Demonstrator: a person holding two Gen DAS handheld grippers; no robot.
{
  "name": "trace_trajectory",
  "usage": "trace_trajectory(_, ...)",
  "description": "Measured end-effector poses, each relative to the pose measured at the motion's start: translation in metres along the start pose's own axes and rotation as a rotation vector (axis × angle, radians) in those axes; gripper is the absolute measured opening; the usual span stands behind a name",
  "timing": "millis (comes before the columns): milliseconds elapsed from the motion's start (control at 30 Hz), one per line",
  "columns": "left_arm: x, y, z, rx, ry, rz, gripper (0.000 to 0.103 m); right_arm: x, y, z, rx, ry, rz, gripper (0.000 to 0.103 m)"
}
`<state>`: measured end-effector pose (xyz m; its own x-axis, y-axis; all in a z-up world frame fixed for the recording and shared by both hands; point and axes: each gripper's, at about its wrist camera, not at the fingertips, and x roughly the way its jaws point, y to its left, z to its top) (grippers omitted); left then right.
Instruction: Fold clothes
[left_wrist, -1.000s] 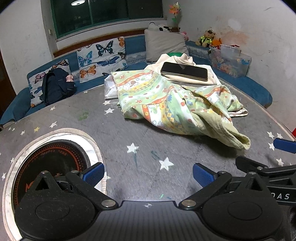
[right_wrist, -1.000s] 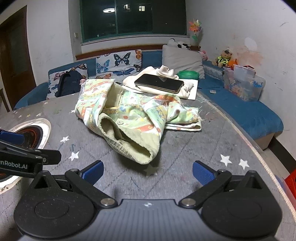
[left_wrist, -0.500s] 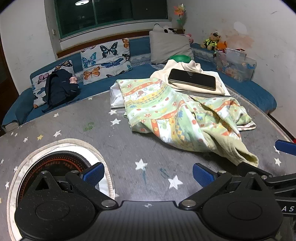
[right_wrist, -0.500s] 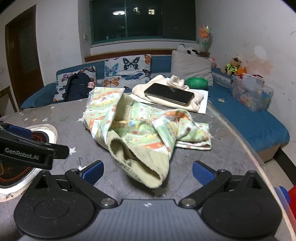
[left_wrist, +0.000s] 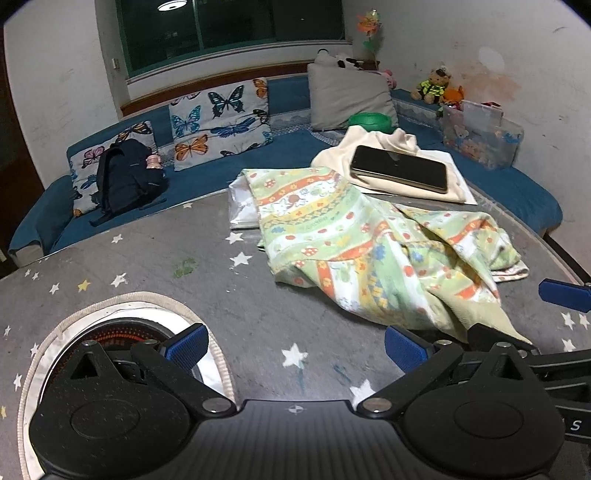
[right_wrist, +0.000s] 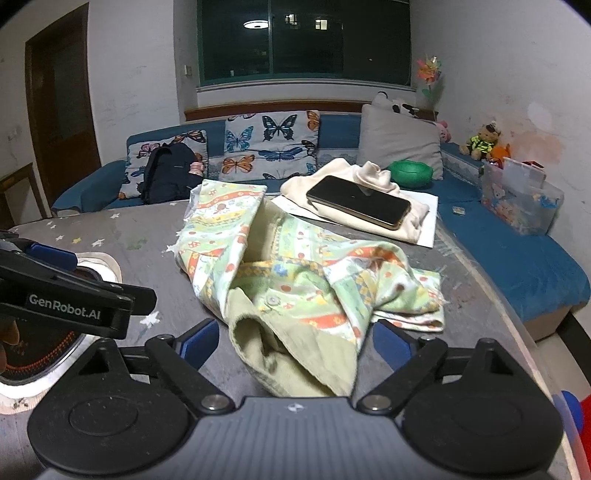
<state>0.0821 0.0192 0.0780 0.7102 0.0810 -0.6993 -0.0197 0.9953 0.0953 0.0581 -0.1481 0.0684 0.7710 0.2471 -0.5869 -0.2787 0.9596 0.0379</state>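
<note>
The right gripper (right_wrist: 293, 341) is spread wide, with the near cuff of the printed green garment (right_wrist: 295, 273) lying between its fingers (not pinched). The left gripper (left_wrist: 295, 343) is spread too, over bare table (left_wrist: 221, 280). The garment lies crumpled mid-table, near a phone (left_wrist: 399, 168) on folded cream cloth (left_wrist: 373, 142).

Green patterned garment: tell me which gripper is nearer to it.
Right. The right gripper has the green patterned garment between its open fingers; the left gripper hangs open over bare table, garment off to its right.
</note>
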Motion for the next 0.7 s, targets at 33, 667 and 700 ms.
trace_trajectory(33, 0.001, 0.002, 0.001, -0.004, 0.0, 0.005, 0.103, 0.002, 0.001, 0.001, -0.002, -0.001, 0.006, 0.088)
trace_trajectory(667, 0.0, 0.032, 0.009, -0.061, -0.027, 0.047, 0.103, 0.052, 0.039, 0.01, -0.084, 0.053, 0.166, 0.017)
trace_trajectory(700, -0.002, 0.032, 0.01, -0.061, -0.031, 0.043, 0.103, 0.05, 0.039, 0.008, -0.085, 0.051, 0.17, 0.016)
